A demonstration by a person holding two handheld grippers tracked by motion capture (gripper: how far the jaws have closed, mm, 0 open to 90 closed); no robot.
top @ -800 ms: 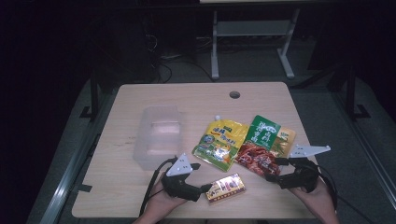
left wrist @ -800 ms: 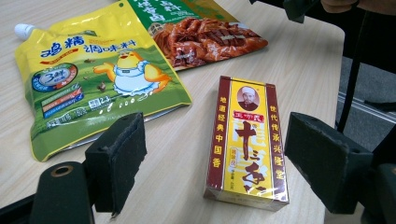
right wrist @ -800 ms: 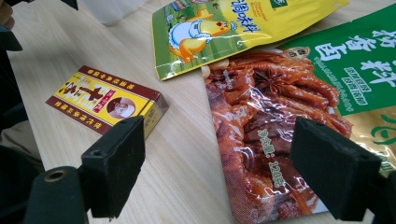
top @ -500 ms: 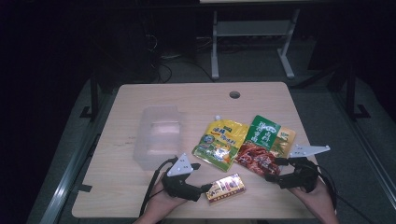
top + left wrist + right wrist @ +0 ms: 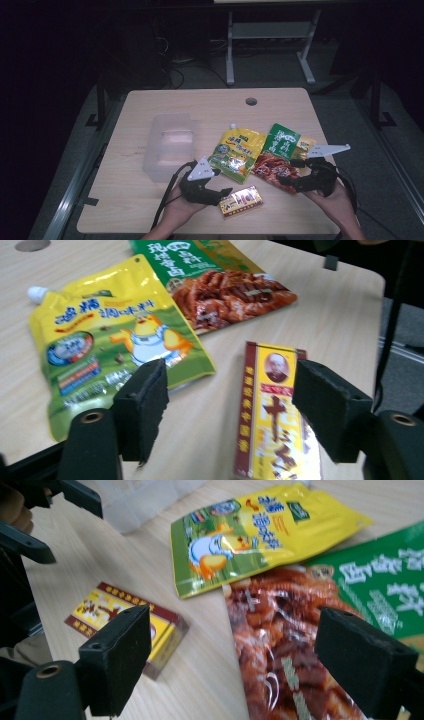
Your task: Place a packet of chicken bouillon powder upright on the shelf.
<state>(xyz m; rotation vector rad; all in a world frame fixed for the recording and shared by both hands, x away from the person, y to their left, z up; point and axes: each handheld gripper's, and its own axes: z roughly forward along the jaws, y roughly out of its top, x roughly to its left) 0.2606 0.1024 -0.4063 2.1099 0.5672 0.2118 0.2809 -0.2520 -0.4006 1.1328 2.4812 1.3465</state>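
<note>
While both my grippers' jaws stand spread and empty, nothing is packed: left gripper (image 5: 226, 192) nears the spice box (image 5: 242, 201) on the bench (image 5: 150, 200); clear container (image 5: 169, 146) waits.

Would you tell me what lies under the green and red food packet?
The green and red packet covers part of a yellowish packet, whose edge sticks out beyond it; the rest is hidden. Elsewhere it rests on the table.

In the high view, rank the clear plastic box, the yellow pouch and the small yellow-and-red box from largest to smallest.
1. Clear plastic box, largest.
2. Yellow pouch, a little smaller; it lies at much the same distance, so the order seems fair.
3. Small yellow-and-red box, clearly smallest though nearest the camera.
</note>
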